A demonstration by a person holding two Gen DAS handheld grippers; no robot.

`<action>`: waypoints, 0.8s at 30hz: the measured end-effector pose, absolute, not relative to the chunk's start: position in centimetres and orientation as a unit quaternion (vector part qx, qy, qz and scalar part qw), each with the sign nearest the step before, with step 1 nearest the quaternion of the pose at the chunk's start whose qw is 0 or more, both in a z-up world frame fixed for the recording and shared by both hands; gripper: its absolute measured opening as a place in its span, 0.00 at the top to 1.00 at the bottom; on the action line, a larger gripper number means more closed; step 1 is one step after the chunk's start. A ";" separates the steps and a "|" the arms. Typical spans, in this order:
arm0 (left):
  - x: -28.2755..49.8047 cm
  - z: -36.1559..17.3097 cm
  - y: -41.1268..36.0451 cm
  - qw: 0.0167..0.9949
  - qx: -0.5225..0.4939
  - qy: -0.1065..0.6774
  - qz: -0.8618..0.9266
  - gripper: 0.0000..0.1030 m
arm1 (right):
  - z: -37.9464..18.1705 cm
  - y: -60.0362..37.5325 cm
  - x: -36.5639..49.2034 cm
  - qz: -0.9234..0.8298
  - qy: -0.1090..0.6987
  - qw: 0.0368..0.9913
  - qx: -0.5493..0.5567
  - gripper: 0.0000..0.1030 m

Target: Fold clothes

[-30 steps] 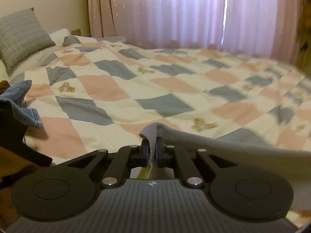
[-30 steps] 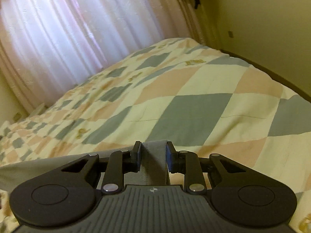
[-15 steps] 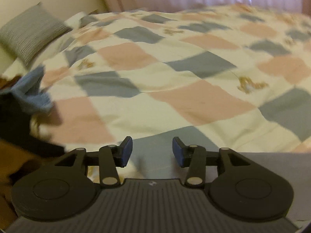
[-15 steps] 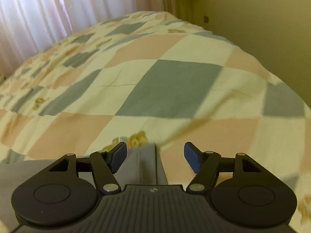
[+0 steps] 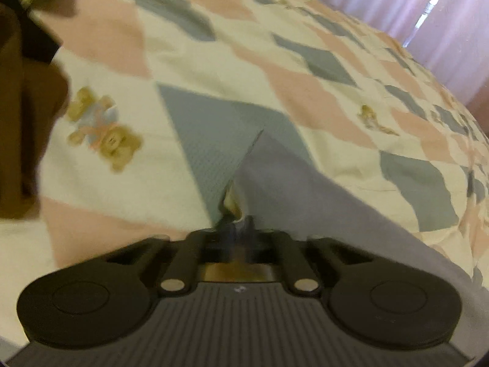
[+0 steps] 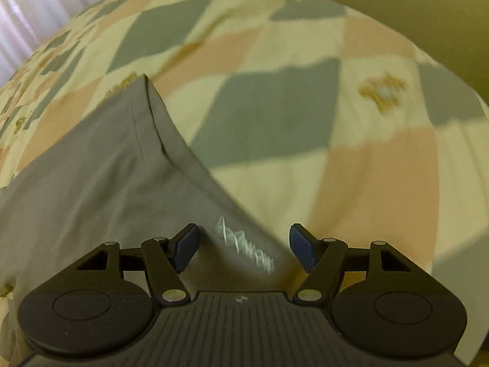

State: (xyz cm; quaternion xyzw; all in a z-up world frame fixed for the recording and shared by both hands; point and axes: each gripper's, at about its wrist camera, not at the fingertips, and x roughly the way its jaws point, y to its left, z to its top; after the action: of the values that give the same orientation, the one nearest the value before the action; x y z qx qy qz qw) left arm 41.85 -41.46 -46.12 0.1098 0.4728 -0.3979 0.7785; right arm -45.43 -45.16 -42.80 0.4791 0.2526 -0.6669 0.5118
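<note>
A grey garment (image 5: 305, 202) lies spread on the checked bedspread (image 5: 214, 61), one corner pointing away from me. My left gripper (image 5: 240, 229) points steeply down and is shut on the garment's near edge, which puckers up just ahead of the fingers. In the right wrist view the same garment (image 6: 116, 177) lies flat, its seamed corner toward the far left. White lettering (image 6: 244, 250) on the cloth sits under my right gripper (image 6: 244, 247). That gripper is open, its blue pads (image 6: 186, 244) wide apart just above the fabric and holding nothing.
A brown object (image 5: 27, 122) and a dark shape crowd the left edge of the bed. Pink curtains (image 5: 428, 6) hang beyond the far side. A yellowish wall (image 6: 397, 0) runs past the bed's right edge (image 6: 443, 70). Teddy-bear prints dot the bedspread (image 6: 366, 168).
Both grippers let go of the raised garment and tipped down toward the bed. The left one has shut again on the cloth's edge. The right one stays open over the printed part.
</note>
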 end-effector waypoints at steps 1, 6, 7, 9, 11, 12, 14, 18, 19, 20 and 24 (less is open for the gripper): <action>41.2 -45.8 -42.1 0.786 0.155 0.435 -0.411 0.97 | -42.7 -44.4 -45.4 -0.670 0.245 0.507 0.483 0.35; 39.0 -46.0 -45.0 0.777 0.349 0.287 -0.438 0.88 | -41.3 -41.8 -45.8 -0.688 0.224 0.495 0.481 0.35; 38.9 -46.6 -45.4 0.771 0.375 0.277 -0.434 0.79 | -41.1 -41.4 -46.0 -0.689 0.218 0.494 0.483 0.35; 38.3 -47.2 -45.8 0.768 0.411 0.249 -0.423 0.66 | -40.9 -40.9 -46.4 -0.693 0.201 0.489 0.490 0.35; 38.2 -46.4 -44.5 0.779 0.398 0.254 -0.412 0.59 | -40.8 -40.3 -47.1 -0.693 0.180 0.485 0.503 0.35; 38.5 -45.8 -43.6 0.786 0.383 0.270 -0.403 0.59 | -40.7 -40.1 -47.5 -0.690 0.169 0.485 0.510 0.35; 39.2 -44.5 -41.0 0.802 0.359 0.300 -0.371 0.58 | -40.6 -39.4 -48.6 -0.682 0.151 0.491 0.520 0.35; 39.5 -41.6 -33.4 0.827 0.294 0.364 -0.311 0.56 | -41.4 -38.3 -51.4 -0.652 0.100 0.507 0.554 0.35; 39.0 -40.9 -31.2 0.829 0.277 0.380 -0.301 0.56 | -41.9 -38.1 -52.1 -0.644 0.089 0.509 0.564 0.35; 37.8 -40.4 -29.0 0.829 0.264 0.393 -0.297 0.57 | -42.4 -38.1 -52.8 -0.636 0.079 0.511 0.573 0.35; 32.1 -38.7 -21.2 0.814 0.204 0.455 -0.298 0.57 | -44.6 -38.4 -54.8 -0.592 0.052 0.538 0.598 0.42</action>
State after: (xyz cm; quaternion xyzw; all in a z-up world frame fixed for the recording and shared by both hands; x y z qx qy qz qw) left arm 32.05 -21.23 -38.66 0.2045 0.4553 -0.2984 0.8135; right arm -54.80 -38.39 -44.61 0.5982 0.0518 -0.5919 0.5377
